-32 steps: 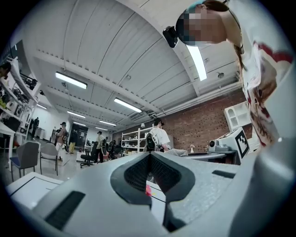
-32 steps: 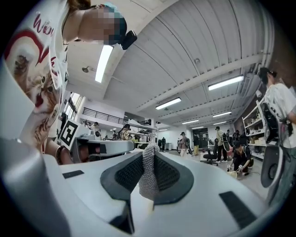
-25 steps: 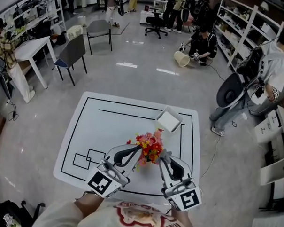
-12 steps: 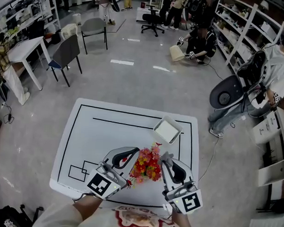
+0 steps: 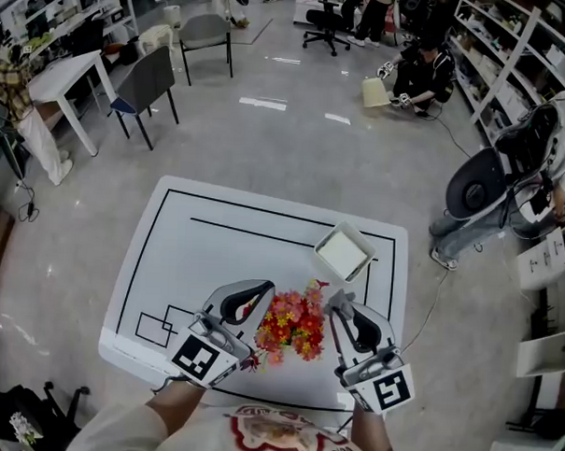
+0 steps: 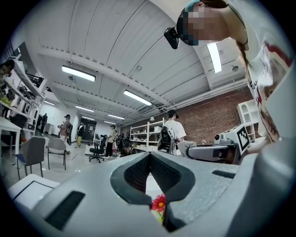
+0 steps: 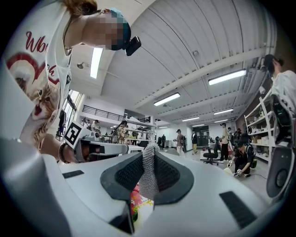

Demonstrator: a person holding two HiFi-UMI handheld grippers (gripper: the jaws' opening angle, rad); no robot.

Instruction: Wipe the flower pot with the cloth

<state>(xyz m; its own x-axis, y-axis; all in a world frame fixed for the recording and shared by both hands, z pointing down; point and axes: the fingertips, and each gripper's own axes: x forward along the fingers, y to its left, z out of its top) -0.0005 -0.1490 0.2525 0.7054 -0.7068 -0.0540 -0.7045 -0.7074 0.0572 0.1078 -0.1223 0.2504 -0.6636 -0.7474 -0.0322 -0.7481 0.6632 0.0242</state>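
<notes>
A bunch of red and orange flowers [image 5: 292, 325] stands near the table's front edge, and the blooms hide the pot beneath them. My left gripper [image 5: 262, 287] lies at the flowers' left side, pointing level, shut with nothing between its jaws. In the left gripper view one red bloom [image 6: 158, 202] shows just below the closed jaws. My right gripper [image 5: 333, 304] lies at the flowers' right side, shut on a grey mesh cloth [image 7: 149, 172]. The cloth stands up between the pads, and the flowers [image 7: 136, 203] show beneath it.
The white table [image 5: 197, 249] has black lines marked on it. A white square tray [image 5: 345, 251] sits at its back right. Around the table are chairs [image 5: 148, 93], a white desk, shelving at the right and several people on the grey floor.
Both grippers have drawn back towards the table's front edge, still either side of the flowers. The flowers now sit further from the white tray. Neither gripper's jaws changed.
</notes>
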